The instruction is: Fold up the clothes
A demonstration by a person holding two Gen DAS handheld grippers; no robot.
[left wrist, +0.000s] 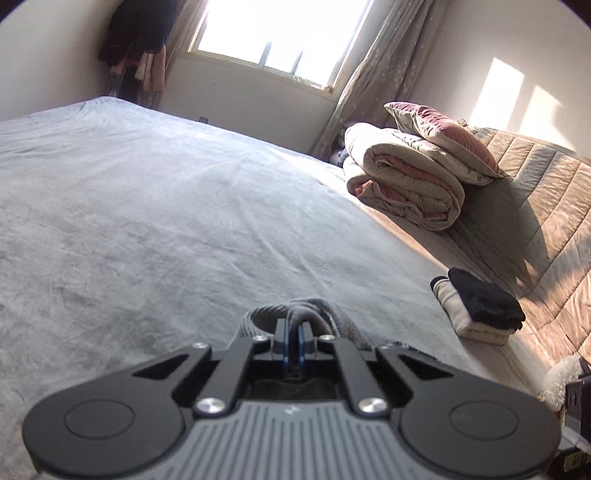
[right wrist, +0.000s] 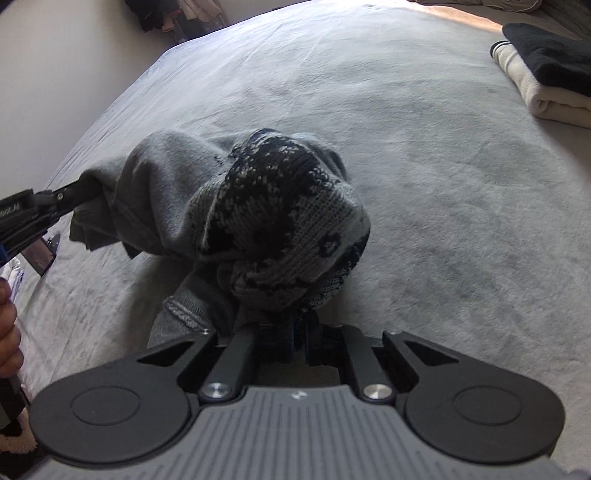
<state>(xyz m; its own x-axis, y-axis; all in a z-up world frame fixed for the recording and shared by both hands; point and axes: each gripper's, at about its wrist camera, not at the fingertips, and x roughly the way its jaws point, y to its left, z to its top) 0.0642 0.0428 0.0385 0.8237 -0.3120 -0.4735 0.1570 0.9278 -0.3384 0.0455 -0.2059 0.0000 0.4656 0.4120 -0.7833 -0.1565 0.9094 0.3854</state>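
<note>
Both grippers are on the grey sweater (right wrist: 236,206) here, lifting it in a bunch just above the grey bedspread (right wrist: 424,155). The right gripper (right wrist: 299,325) has its jaws pinched together on a knitted fold with a black-and-grey pattern; the blue pads are mostly buried under the wool. Over on the left of the right wrist view, the left gripper (right wrist: 79,192) reaches in from the edge and clamps the plain grey end of the same garment. There is white lettering on its black body, but it is too blurred and cut off to read. A hand (right wrist: 9,332) shows at the frame's left edge, only partly in view.

From the left wrist camera, the left gripper (left wrist: 294,334) has its blue pads nearly together with a ribbed grey hem looped between and around them. A small white mark sits on each gripper's grey housing, not legible. At the bottom right corner a yellow tag with dark writing is cropped beyond reading.

Further off on the bed, a folded stack (left wrist: 480,306) lies with a black piece on top of a cream one. A rolled quilt (left wrist: 402,181) carries a pink cushion (left wrist: 443,136). Dark clothes (left wrist: 136,40) hang in the corner by the bright window (left wrist: 280,33), washed out by glare.
</note>
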